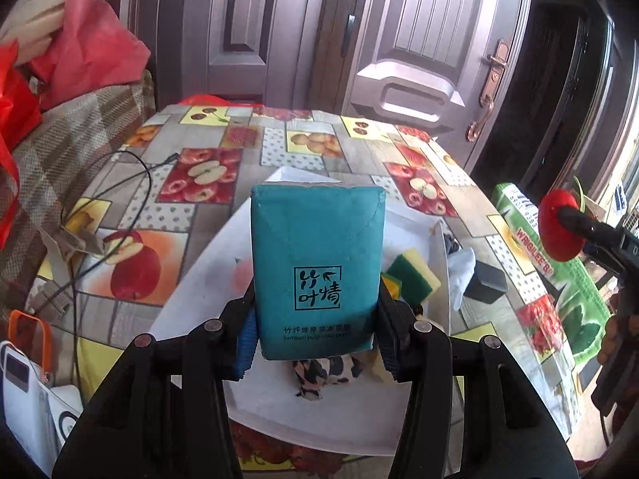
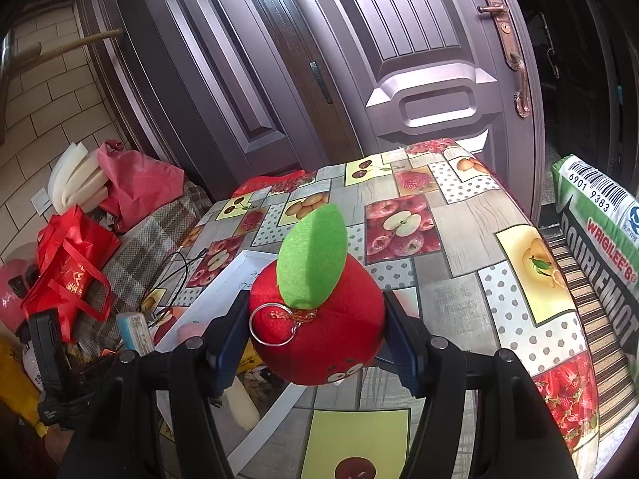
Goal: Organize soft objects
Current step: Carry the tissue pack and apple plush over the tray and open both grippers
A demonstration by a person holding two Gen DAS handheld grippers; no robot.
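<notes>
My left gripper [image 1: 315, 335] is shut on a teal tissue pack [image 1: 315, 263] and holds it upright above a white tray [image 1: 207, 279]. In the tray lie a green-and-yellow sponge [image 1: 413, 275] and a patterned cloth [image 1: 327, 371]. My right gripper [image 2: 315, 339] is shut on a red plush apple [image 2: 319, 327] with a green felt leaf and a key ring, held above the table. The plush apple also shows at the right of the left wrist view [image 1: 559, 227]. The white tray [image 2: 223, 291] lies to its left.
The table has a fruit-print cloth [image 1: 223, 151]. A black cable [image 1: 100, 215] runs on its left. A small black box [image 1: 485, 281] and white cloth sit right of the tray. A green printed pillow [image 2: 599, 219] lies at the right; red bags [image 2: 72, 271] at the left; doors behind.
</notes>
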